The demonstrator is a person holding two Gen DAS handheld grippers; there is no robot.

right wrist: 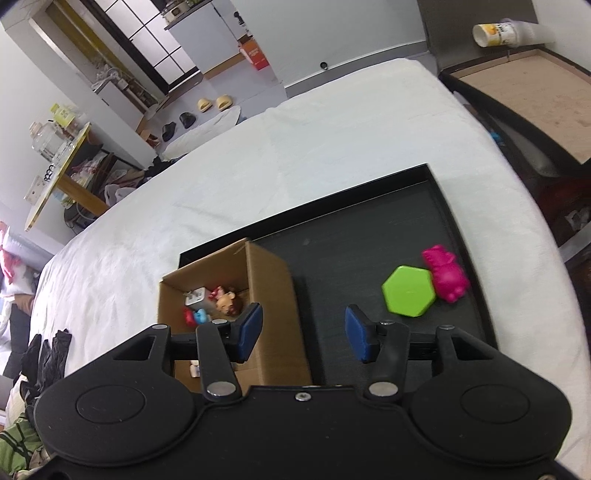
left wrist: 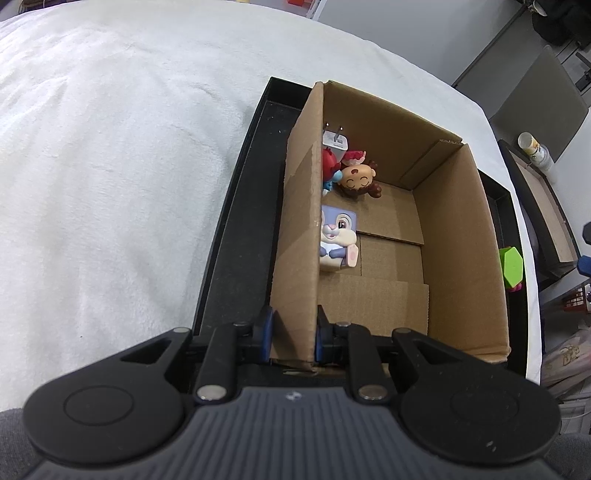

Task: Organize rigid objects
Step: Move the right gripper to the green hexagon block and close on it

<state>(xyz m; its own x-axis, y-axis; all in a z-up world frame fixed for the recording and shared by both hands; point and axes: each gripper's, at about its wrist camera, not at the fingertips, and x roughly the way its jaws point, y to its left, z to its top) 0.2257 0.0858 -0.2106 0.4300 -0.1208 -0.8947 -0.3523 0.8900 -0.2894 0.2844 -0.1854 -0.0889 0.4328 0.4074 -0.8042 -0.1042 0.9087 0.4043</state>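
An open cardboard box (left wrist: 454, 236) stands on a black tray (left wrist: 240, 221). Inside lie a white plug charger (left wrist: 334, 142), a brown-haired doll figure (left wrist: 358, 181), a red and blue toy (left wrist: 328, 166) and a rabbit picture block (left wrist: 338, 240). My left gripper (left wrist: 295, 332) is shut on the box's left wall near its front corner. In the right wrist view the box (right wrist: 258, 295) sits at the tray's left, and a green hexagon (right wrist: 408, 291) and a pink toy (right wrist: 447, 273) lie on the tray (right wrist: 351, 243). My right gripper (right wrist: 303, 328) is open and empty above the tray, beside the box.
The tray lies on a white blanket (left wrist: 110, 166). A wooden-topped side table (right wrist: 535, 88) with a paper cup (right wrist: 498, 33) stands beyond the bed's right edge. Room furniture and shoes (right wrist: 214, 103) show far behind.
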